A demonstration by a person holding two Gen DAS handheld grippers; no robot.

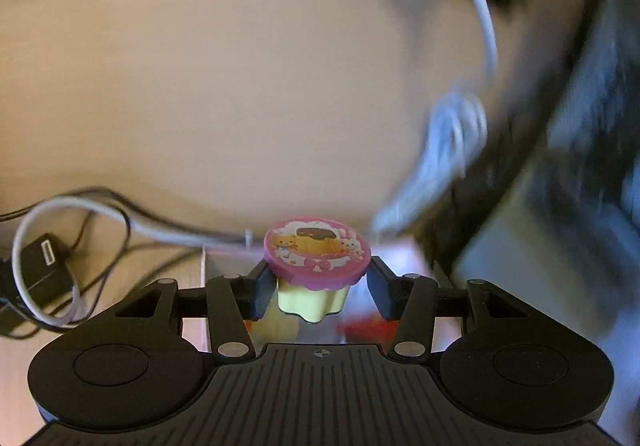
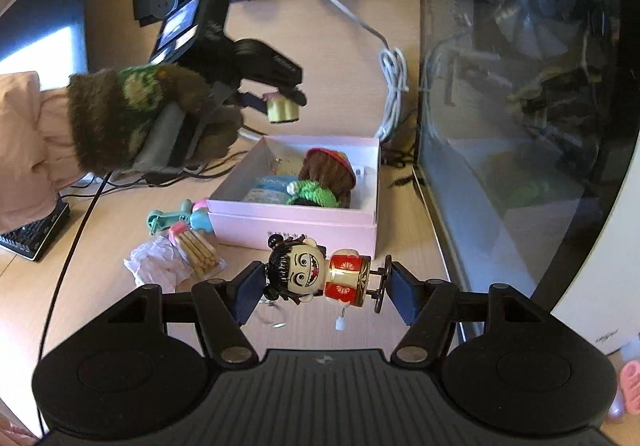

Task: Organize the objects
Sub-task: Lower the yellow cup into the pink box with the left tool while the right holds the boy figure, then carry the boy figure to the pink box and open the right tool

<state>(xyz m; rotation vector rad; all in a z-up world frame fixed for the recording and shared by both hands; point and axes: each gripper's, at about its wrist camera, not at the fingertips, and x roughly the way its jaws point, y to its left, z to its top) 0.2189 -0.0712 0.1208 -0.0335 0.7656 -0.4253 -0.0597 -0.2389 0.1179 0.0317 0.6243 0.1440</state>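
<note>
- While both claws are loaded, one pudding toy sits pinched in the left claw, above the pink box.
- One wind-up doll lies sideways, pinched in the right claw, just before the box.
- Inside the box: two knitted items, one brown, one green.
- On the worktop left of it: one crumpled paper, one stick packet, one teal clip.

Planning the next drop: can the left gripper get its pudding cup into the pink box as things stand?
Probably yes. The left gripper holds the pudding cup in the air by the pink box, which is open-topped, with bare floor at its far end; nothing stands between.
</note>
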